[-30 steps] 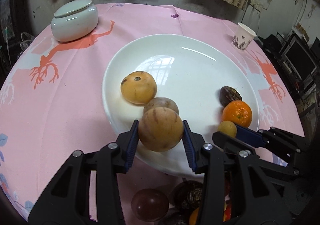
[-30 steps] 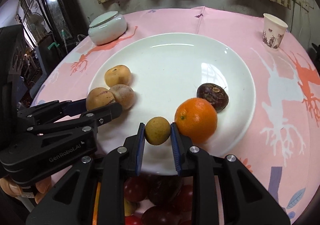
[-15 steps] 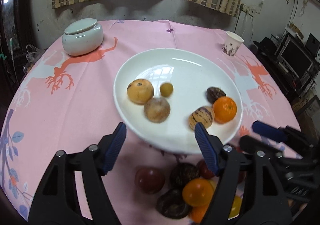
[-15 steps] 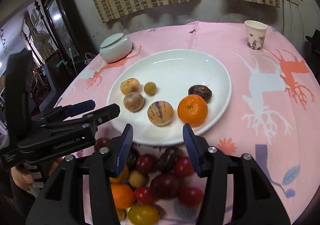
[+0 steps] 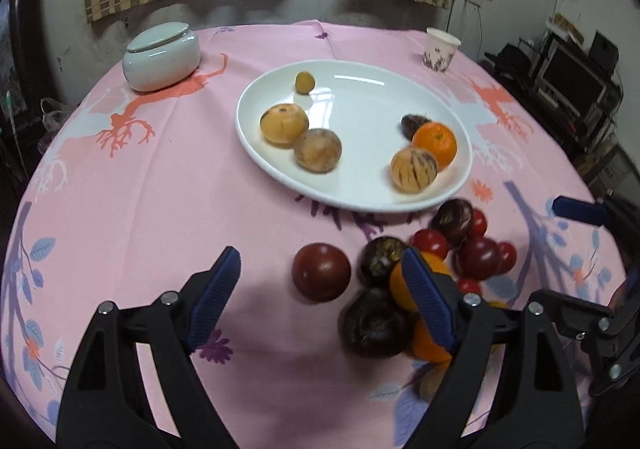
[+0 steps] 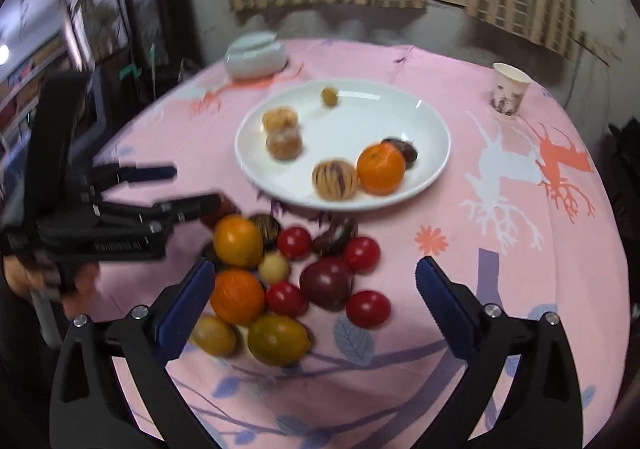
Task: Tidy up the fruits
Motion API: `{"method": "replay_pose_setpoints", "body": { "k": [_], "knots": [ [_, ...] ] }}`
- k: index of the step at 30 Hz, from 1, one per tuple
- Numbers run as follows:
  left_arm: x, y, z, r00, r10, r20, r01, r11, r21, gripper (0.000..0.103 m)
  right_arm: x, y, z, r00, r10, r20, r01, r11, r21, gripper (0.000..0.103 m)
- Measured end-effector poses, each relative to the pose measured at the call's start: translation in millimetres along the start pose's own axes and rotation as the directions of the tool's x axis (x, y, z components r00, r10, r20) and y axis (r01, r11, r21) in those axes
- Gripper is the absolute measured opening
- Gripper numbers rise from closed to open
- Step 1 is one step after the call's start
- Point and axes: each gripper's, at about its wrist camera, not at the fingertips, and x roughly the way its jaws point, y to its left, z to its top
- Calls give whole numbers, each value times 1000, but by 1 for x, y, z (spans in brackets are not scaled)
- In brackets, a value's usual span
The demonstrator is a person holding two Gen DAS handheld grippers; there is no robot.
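Opening wide, both tongs have just let go of their loads: the left gripper (image 5: 320, 297) holds nothing between its blue pads, and the right gripper (image 6: 312, 305) gapes even wider, also empty. A second ago the left one clamped a striped tan round fruit (image 5: 414, 170) and the right one pinched a small olive-yellow fruit (image 5: 305, 82); both now lie on the broad white china plate (image 5: 360, 105), well ahead of the tongs. The striped fruit has settled against the bright orange mandarin (image 5: 435, 144) on the plate's right side, while the small one sits near the far rim, apparently having rolled there after release.

Compared with the earlier frames, both tools have drawn back from the plate toward the heap of loose fruit on the pink printed tablecloth (image 5: 160, 209). Just ahead of the left gripper lies a dark red tomato (image 5: 321, 272); its right pad overlaps an orange fruit in the heap. Between the right gripper's pads, red cherry tomatoes (image 6: 367, 308) and a dark plum-coloured fruit (image 6: 327, 282) show.

Two more fruits look delivered; many remain off the plate, so another pick from the heap seems next.
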Motion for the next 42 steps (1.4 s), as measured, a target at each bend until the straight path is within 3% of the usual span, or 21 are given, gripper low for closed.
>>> {"method": "replay_pose_setpoints", "body": {
  "k": [2,7,16,18,20,24,29,37,42],
  "knots": [
    [-1,1,-1,1000,-2,-4,2,1000,22,84,1,1,-6,999,-30,-19,28,997,-68,101],
    [0,-1,-6,999,-11,-38,14,998,63,88,6,4,-24,995,7,-96,-19,991,-129,101],
    [-7,-19,-21,999,15,-49,-4,976,219,88,13,37,-36,992,1,-126,-34,966,-255,101],
    [-6,-21,-23,998,17,-53,-5,973,230,88,18,38,-36,991,-3,-134,-31,967,-252,94],
    [-7,-21,-22,999,16,-52,-4,973,230,88,24,35,-35,989,6,-150,-41,973,-229,79],
    [-6,-15,-20,998,4,-59,8,980,200,88,35,31,-33,985,26,-170,-59,980,-191,70],
    [-6,-16,-21,998,-8,-63,21,980,200,88,39,40,-33,986,49,-157,-83,972,-219,46],
    [-11,-22,-23,996,-41,-77,56,980,193,89,32,37,-32,988,51,-144,-83,971,-223,42],
    [-31,-38,-32,993,-83,-85,102,962,253,90,20,28,-32,990,64,-129,-90,973,-211,41]
  ]
}}
